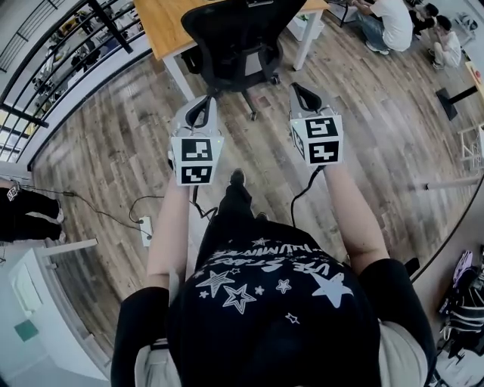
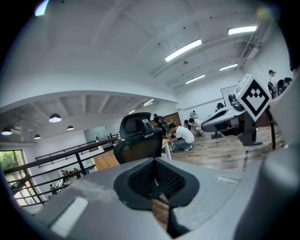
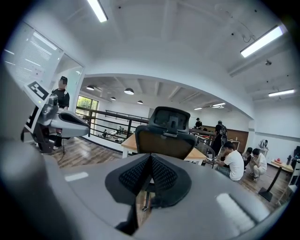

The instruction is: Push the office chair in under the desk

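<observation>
The black mesh-backed office chair (image 1: 236,38) on a wheeled base should roll easily, but may swivel if pushed off-centre. Its stiff backrest, either side of the headrest, looks like the best place to press. It stands at twelve o'clock, its back to the person, at the wooden desk with white legs (image 1: 162,23). The left gripper (image 1: 201,107) and right gripper (image 1: 305,94) hang short of it at eleven and one o'clock, jaws pressed together and empty.

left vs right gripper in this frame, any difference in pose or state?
Reach: the right gripper sits slightly further forward, nearer the office chair, than the left gripper.
Markers: the left gripper's marker cube shows a different pattern from the right gripper's marker cube.
Shared: both have jaws shut and empty, both aim at the chair's back, and neither appears to touch it.
</observation>
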{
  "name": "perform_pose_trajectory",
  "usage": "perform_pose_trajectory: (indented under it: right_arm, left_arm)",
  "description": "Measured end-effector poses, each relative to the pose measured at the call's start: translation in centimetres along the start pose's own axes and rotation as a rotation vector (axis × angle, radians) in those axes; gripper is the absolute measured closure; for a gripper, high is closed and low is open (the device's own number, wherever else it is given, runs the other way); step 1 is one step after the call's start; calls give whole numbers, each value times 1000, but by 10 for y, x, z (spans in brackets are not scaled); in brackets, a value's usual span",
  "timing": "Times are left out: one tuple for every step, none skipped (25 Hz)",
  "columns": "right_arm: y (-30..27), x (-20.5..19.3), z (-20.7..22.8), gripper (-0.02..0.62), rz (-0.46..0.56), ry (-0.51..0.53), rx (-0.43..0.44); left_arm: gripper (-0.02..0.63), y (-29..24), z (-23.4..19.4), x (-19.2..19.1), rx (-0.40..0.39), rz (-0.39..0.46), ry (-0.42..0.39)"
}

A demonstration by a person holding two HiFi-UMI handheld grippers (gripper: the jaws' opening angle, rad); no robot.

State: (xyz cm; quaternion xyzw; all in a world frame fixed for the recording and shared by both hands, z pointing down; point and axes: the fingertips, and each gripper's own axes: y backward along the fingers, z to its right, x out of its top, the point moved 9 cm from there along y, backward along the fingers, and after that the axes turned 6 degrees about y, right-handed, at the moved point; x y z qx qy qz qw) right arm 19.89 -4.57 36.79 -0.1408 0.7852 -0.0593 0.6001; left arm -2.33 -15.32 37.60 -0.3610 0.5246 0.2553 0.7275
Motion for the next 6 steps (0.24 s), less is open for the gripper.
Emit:
perform_pose_trajectory:
  right_arm:
    - [5, -1, -2, 594, 2, -1, 4]
    - [9, -3, -4, 594, 3, 0, 7]
    - [11, -4, -5, 594, 4, 1, 8]
    - [12, -4, -6, 594, 4, -1, 9]
    - [13, -5, -5, 594, 4, -4, 8]
    - [13, -5, -5, 594, 4, -7, 8]
  left_arm:
    - [604, 5, 3, -1, -2, -3, 3]
    - [604, 9, 6, -3, -4, -4, 7]
    - [604, 11, 9, -3, -7, -6, 11]
    - [604, 13, 10, -4, -10, -7, 15]
    - [604, 13, 11, -4, -14, -9, 19]
    - [604, 13, 11, -5, -17, -10, 24]
